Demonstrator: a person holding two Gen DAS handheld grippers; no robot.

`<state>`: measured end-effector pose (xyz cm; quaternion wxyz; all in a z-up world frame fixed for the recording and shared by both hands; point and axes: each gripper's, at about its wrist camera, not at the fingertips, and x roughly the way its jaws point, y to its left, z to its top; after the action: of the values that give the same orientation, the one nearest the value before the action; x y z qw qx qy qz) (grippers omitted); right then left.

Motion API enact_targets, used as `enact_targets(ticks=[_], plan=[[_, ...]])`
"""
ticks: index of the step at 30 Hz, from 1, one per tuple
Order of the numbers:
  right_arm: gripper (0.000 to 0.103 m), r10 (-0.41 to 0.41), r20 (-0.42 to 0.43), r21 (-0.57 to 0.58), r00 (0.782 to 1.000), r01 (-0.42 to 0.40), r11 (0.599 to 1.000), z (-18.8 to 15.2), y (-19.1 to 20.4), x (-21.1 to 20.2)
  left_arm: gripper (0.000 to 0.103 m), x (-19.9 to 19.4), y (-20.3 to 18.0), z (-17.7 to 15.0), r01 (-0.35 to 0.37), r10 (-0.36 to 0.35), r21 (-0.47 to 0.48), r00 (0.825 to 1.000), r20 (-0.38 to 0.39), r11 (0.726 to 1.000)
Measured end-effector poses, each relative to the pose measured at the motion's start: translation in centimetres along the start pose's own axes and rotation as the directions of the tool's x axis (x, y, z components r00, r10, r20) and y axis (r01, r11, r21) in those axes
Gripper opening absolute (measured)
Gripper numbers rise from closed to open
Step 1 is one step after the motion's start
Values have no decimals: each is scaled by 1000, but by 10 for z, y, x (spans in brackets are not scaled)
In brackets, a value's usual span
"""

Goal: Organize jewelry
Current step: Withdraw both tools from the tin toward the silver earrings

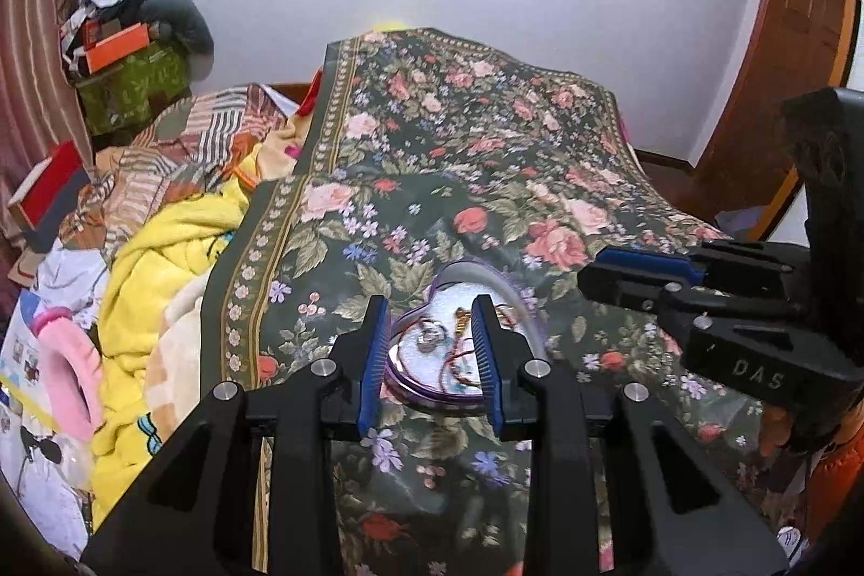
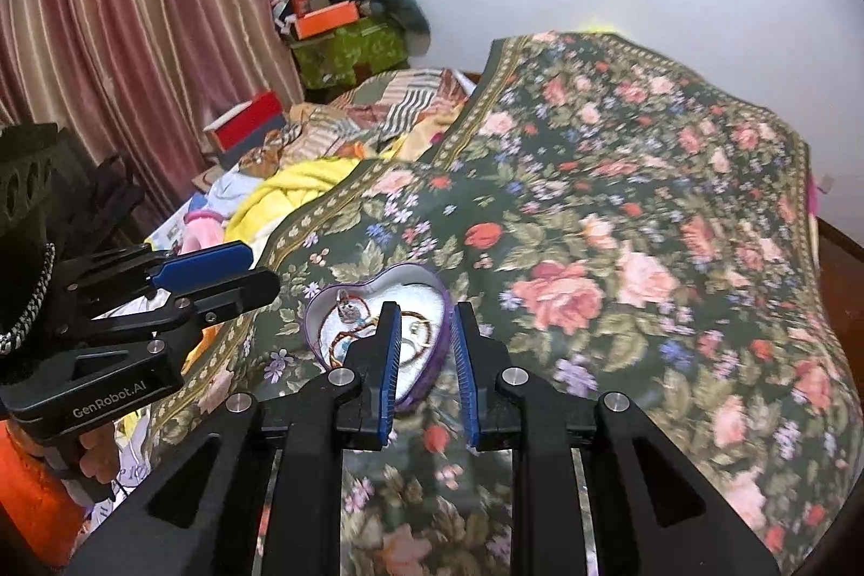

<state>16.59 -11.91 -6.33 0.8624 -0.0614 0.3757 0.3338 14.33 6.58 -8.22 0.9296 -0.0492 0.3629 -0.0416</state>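
A purple heart-shaped tin (image 1: 464,276) with a white lining lies open on the floral bedspread (image 1: 486,133). Inside lie a silver ring (image 1: 429,337), a red cord bracelet (image 1: 459,373) and gold pieces. My left gripper (image 1: 432,352) is open and empty, its blue pads either side of the tin. In the right wrist view the tin (image 2: 335,300) sits just ahead and left of my right gripper (image 2: 426,349), which is open and empty above the tin's near rim. The right gripper (image 1: 637,271) also shows in the left wrist view, and the left gripper (image 2: 227,271) in the right wrist view.
A heap of yellow blanket (image 1: 162,263), patterned cloth and a pink ring cushion (image 1: 70,376) lies left of the bedspread. A red box (image 2: 245,125), a green box (image 2: 351,49) with clutter and curtains (image 2: 135,9) stand at the back left. A wooden door (image 1: 783,52) is at the right.
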Motion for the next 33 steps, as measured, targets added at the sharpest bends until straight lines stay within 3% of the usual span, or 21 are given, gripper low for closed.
enact_targets(ticks=[6, 12, 16, 25, 33], plan=[[21, -60, 44, 31, 997, 58, 998, -11, -16, -39, 34, -22, -23, 1, 23, -24, 34, 999, 29, 999], [32, -138, 39, 75, 990, 135, 988, -31, -39, -63, 37, -28, -53, -6, 44, -46, 86, 999, 19, 995], [32, -167, 1, 116, 986, 166, 979, -48, -56, -67, 47, -25, -71, -14, 60, -61, 116, 998, 0, 991], [32, -187, -91, 166, 978, 200, 966, -92, -78, -63, 47, 9, -98, -37, 137, -122, 114, 984, -129, 984], [32, -191, -113, 206, 975, 211, 955, -111, -97, -70, 47, 42, -140, -52, 219, -180, 165, 958, -225, 962]])
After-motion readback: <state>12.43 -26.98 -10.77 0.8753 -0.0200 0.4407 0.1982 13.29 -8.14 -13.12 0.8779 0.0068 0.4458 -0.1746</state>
